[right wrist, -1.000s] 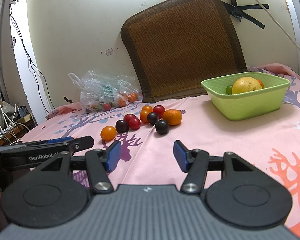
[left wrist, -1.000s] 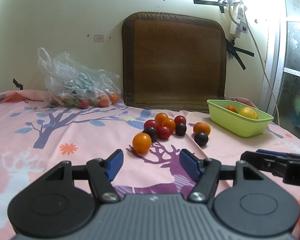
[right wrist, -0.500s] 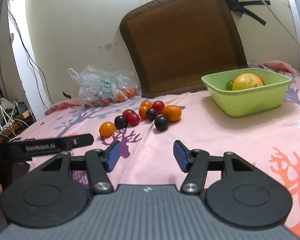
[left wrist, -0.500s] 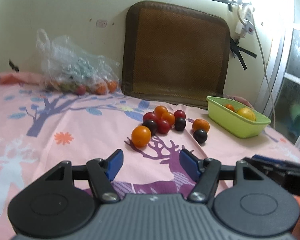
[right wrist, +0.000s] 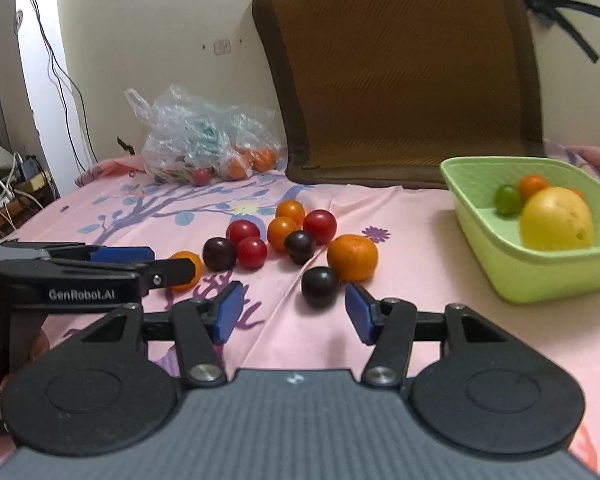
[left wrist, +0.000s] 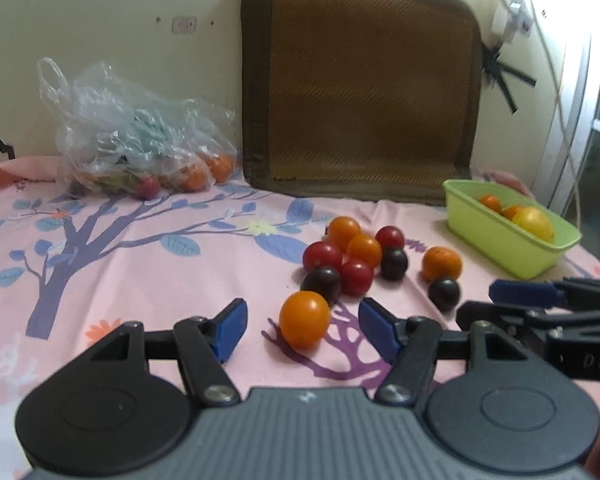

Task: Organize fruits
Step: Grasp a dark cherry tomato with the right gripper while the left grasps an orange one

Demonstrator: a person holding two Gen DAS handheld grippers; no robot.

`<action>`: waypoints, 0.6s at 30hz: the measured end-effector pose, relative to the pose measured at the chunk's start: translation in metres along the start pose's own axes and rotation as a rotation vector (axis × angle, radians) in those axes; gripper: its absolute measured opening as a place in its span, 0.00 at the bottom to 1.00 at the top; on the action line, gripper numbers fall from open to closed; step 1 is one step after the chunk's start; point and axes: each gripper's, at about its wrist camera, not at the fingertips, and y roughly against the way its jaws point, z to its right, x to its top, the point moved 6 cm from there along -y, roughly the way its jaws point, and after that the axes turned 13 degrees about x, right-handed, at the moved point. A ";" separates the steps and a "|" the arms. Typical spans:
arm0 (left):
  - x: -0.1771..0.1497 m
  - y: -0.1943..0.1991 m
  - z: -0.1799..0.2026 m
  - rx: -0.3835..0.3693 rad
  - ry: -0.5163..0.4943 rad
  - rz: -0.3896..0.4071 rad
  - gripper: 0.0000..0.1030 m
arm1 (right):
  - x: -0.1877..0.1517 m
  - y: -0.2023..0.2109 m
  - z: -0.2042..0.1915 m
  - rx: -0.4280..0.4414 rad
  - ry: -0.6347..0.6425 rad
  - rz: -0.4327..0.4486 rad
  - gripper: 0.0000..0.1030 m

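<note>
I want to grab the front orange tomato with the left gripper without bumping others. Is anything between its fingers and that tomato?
Nothing visible. The left gripper is open and the orange tomato sits straight ahead between its fingertips. A dark plum lies just behind the tomato, seemingly touching it, so pushing further forward could nudge it.

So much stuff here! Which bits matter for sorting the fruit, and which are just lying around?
Part of the job:
- loose fruits on the cloth
- green basket, some fruit already inside
- left gripper and right gripper, both open

Just lying about:
- plastic bag, fruit inside
- brown mat against the wall
- cables at the far left
</note>
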 end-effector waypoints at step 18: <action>-0.008 0.016 0.013 -0.105 0.054 -0.049 0.29 | -0.004 0.009 0.004 0.001 -0.011 0.012 0.27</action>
